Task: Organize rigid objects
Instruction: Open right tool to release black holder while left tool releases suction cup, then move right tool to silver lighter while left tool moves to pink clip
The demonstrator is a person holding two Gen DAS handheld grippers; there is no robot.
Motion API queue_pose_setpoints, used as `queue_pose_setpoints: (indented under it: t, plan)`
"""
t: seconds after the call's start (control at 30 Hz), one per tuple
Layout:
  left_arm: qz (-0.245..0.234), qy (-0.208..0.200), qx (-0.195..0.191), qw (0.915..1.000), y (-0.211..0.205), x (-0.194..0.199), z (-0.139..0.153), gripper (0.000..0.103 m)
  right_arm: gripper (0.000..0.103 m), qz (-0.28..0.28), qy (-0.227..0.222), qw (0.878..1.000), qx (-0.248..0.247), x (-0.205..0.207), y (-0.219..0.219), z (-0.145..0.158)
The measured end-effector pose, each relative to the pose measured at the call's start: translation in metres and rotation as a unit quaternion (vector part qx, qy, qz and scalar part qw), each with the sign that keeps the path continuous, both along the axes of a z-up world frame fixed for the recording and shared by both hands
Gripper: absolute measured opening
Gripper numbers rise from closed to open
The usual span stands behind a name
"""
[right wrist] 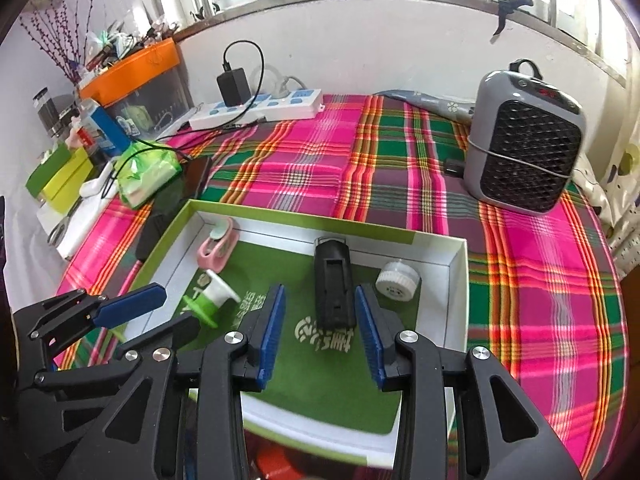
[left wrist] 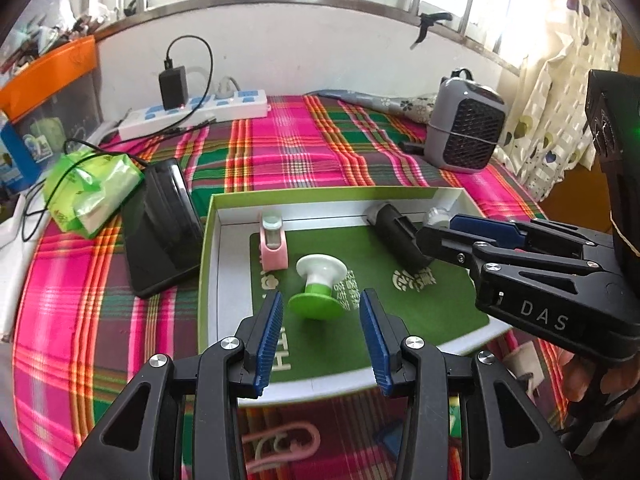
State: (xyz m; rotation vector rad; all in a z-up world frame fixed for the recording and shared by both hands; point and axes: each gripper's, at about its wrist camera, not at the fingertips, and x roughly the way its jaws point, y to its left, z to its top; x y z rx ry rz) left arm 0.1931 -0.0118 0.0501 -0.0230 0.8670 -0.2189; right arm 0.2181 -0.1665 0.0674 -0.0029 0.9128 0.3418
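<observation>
Both tongs hang wide open and empty over the green-lined box (left wrist: 208, 264). Just ahead of the left gripper (left wrist: 322, 312) lies the green-and-white spool (left wrist: 318, 286), tipped on its side, axis running away. Between the right gripper (right wrist: 320, 312) fingertips lies the black stamp (right wrist: 333, 286), lengthwise; beyond it a white wheel (right wrist: 398, 280), perhaps a cap; a pink holder (right wrist: 218, 248) sits far left.

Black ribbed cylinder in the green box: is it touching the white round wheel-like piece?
Apart. The right wrist view shows green box floor between the black ribbed cylinder and the white round wheel-like piece.
</observation>
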Motion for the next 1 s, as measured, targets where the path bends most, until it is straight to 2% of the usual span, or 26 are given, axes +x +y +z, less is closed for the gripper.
queue_pose_setpoints:
  t: [0.3, 0.53, 1.0]
  plan:
    - [0.003, -0.018, -0.008, 0.9998, 0.008, -0.035, 0.012, 0.039, 0.038, -0.010, -0.018, 1.000, 0.012, -0.036, -0.008, 0.011]
    - [0.008, -0.018, -0.015, 0.9997, 0.015, -0.056, 0.010, 0.039, 0.038, -0.019, -0.030, 0.999, 0.015, -0.060, -0.013, 0.013]
    - [0.062, -0.023, -0.049, 0.9966, 0.057, -0.098, 0.000, 0.039, 0.038, -0.090, -0.031, 0.995, 0.028, -0.109, -0.050, 0.004]
